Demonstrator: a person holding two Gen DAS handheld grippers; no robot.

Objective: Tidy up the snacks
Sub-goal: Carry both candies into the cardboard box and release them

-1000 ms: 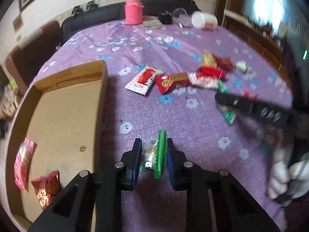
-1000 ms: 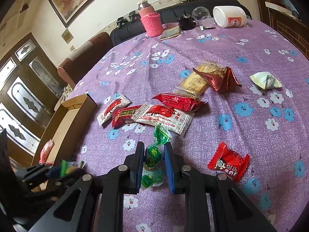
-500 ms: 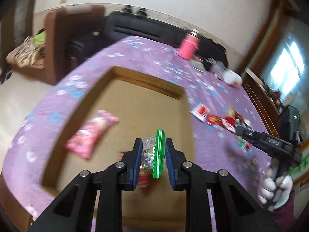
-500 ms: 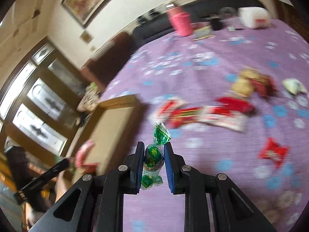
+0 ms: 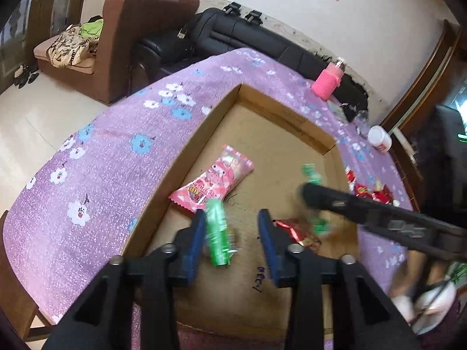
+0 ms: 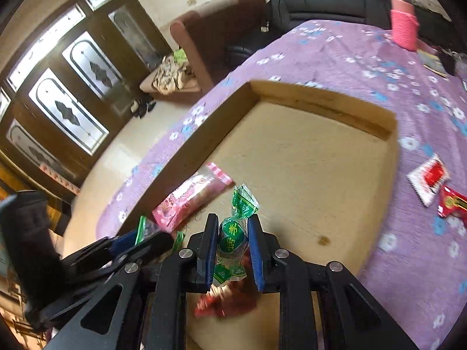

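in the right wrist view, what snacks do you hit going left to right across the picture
pink plastic snack packet in the cardboard box → green-wrapped candy held in the right tongs → white-and-red sachet on the purple cloth → red wrapper

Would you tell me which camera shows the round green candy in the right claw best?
The right wrist view: the green candy sits sharp and centred between the right claw fingers. The left wrist view shows only blurred green wrapper ends around that claw.
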